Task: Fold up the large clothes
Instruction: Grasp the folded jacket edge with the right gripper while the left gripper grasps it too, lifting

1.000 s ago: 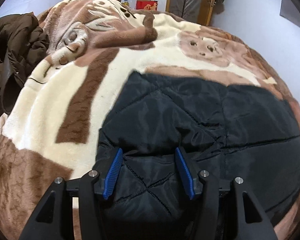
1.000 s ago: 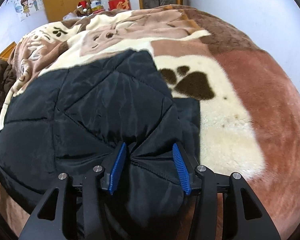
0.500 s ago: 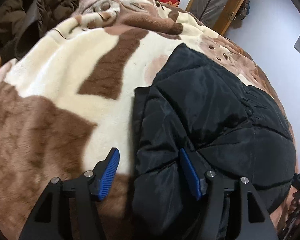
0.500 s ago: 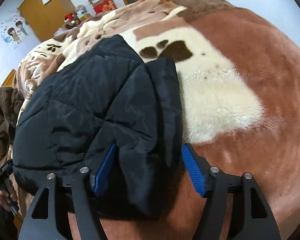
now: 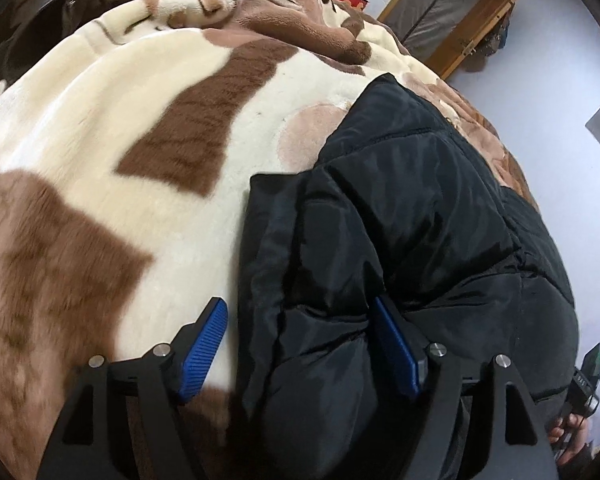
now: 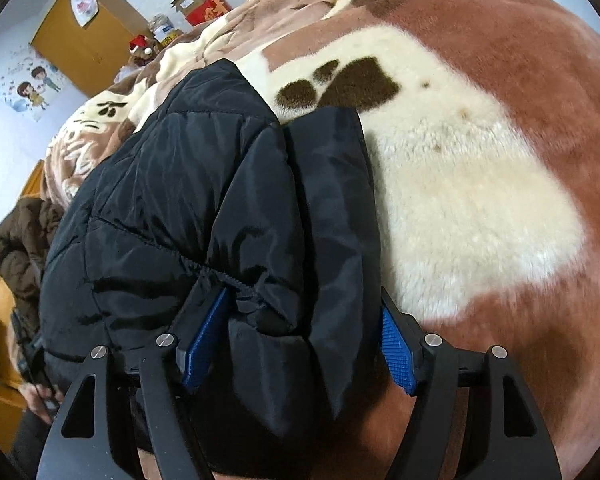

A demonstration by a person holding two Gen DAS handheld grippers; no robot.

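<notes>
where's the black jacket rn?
The black jacket lies folded on the brown-and-cream blanket, right of centre in the left wrist view and left of centre in the right. Its near edge sits between both open claws, left and right.

- Bed covered by a plush blanket [image 5: 100, 128] [image 6: 480, 184], cream and brown, with a paw-print pattern.
- Black quilted jacket [image 5: 400, 220] [image 6: 220, 200] lies folded directly on the blanket.
- Brown padded coat [image 6: 20, 248] heaped at the bed's left edge.
</notes>
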